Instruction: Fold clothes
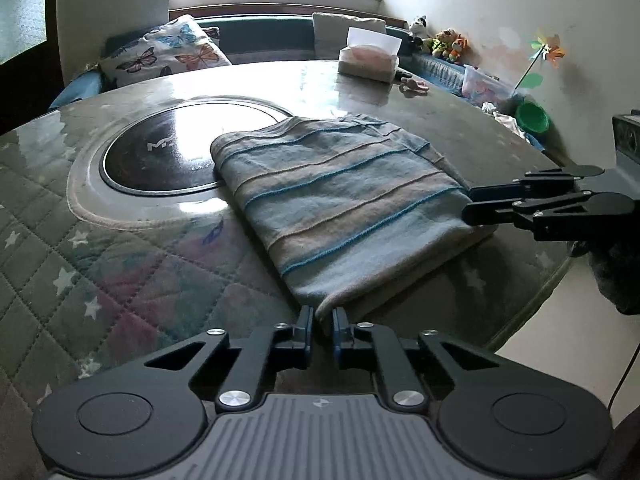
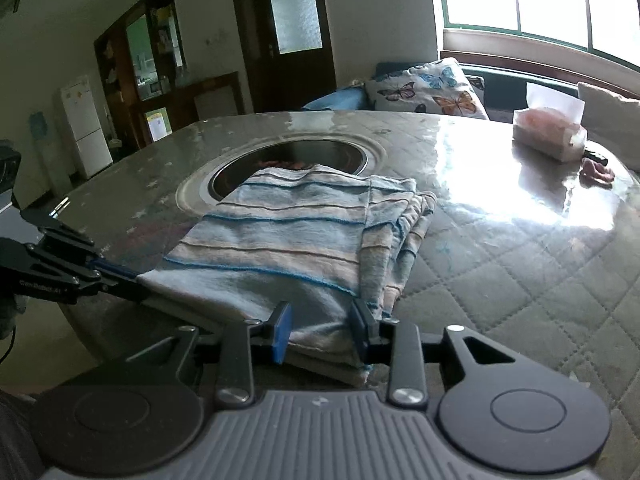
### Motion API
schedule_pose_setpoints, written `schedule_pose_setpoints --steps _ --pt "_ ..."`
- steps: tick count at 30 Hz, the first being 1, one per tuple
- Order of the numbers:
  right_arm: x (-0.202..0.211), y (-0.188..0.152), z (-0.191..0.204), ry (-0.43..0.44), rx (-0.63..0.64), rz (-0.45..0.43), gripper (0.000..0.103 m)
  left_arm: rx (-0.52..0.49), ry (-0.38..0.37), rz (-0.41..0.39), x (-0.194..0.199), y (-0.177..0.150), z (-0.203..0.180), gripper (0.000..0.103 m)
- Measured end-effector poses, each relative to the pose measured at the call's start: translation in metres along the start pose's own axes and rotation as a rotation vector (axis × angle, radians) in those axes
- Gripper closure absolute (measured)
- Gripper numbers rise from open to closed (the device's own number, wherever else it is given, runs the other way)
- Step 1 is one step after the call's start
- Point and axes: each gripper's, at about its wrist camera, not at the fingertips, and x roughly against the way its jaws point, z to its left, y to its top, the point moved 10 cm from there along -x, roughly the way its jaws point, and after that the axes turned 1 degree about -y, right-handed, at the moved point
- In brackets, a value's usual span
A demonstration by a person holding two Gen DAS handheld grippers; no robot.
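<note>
I am folding a striped cloth (image 1: 336,200). It lies on the round table (image 1: 120,264), just beside the big dark round plate (image 1: 160,148) set in the table's middle. One far corner of the cloth hangs over the edge of that plate.

The cloth is already folded up small. I can see layers stacked at its side, on the side away from the dark plate. So I think most of the folding is done. Maybe one more fold is left, or just a tidy-up. I cannot be sure.

My left gripper (image 1: 322,322) is at the near corner of the cloth, the corner far from the dark plate. Its two fingers are nearly pressed together, and they seem to be pinching the thin edge of the cloth there.

My right gripper (image 2: 322,330) is at the next near corner. Its fingers are spread apart, with the thick folded edge lying between them. I do not think they are squeezing it yet.

If both corners get held, I can lift that edge and fold it toward the dark plate.
</note>
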Motion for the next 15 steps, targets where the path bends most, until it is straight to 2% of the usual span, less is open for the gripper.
schedule_pose_setpoints --steps 4,7,11,15 --pt "0.002 0.003 0.002 -0.007 0.016 0.003 0.071 -0.012 -0.003 0.011 0.004 -0.002 0.001 0.092" --pt "0.01 0.012 0.009 0.0 0.03 -0.033 0.07 -0.038 0.003 0.003 0.01 0.001 0.0 0.089" --pt "0.013 0.022 0.025 0.023 0.077 -0.069 0.07 -0.058 0.007 -0.045 0.022 0.015 -0.001 0.089" --pt "0.005 0.023 0.041 0.047 0.126 -0.069 0.07 -0.059 -0.008 -0.086 0.021 0.031 -0.006 0.089"
